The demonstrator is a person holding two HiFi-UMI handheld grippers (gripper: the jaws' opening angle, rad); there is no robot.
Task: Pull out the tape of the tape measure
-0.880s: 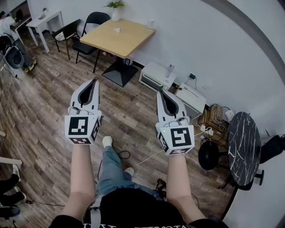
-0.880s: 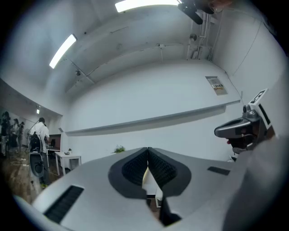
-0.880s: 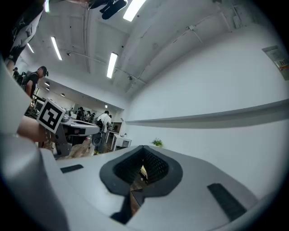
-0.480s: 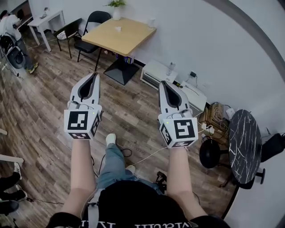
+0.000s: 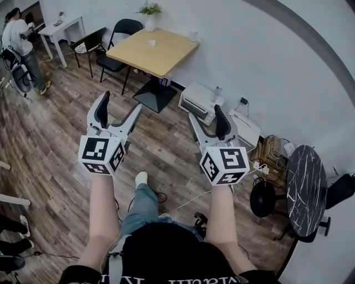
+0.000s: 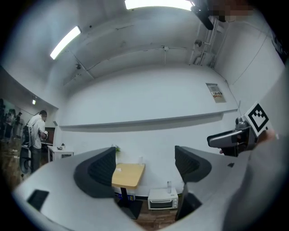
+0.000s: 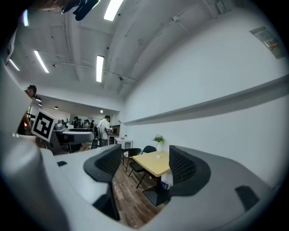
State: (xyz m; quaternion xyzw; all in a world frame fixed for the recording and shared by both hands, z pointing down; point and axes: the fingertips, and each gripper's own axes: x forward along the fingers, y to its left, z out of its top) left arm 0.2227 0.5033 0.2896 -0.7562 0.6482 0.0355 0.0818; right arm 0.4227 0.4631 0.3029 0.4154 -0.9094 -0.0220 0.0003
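Far left, a person (image 5: 22, 44) stands at a white desk (image 5: 65, 25) with their back to us. Next come two black chairs (image 5: 113, 44). Now the left gripper (image 5: 121, 101), held out over the wood floor (image 5: 44, 127): claw spread wide, nothing between the pads. Its own view shows only the distant wooden table (image 5: 152, 52) in the gap. On that table's far edge sits a white pot (image 5: 150, 23) with a green plant (image 5: 150, 8) in it.

Against the wall, a white oven (image 5: 201, 100) sits low on the floor. The right gripper (image 5: 205, 112) is alongside, also thrown open and carrying nothing, with table and chairs framed between its jaws.

Further right, an open box (image 5: 273, 148) is stuffed with coiled cables (image 5: 269, 145). Then the dark marble-topped table (image 5: 305, 186) closes out the right edge.

The tape measure? No view shows it, so its place and the way its long axis runs can't be told.
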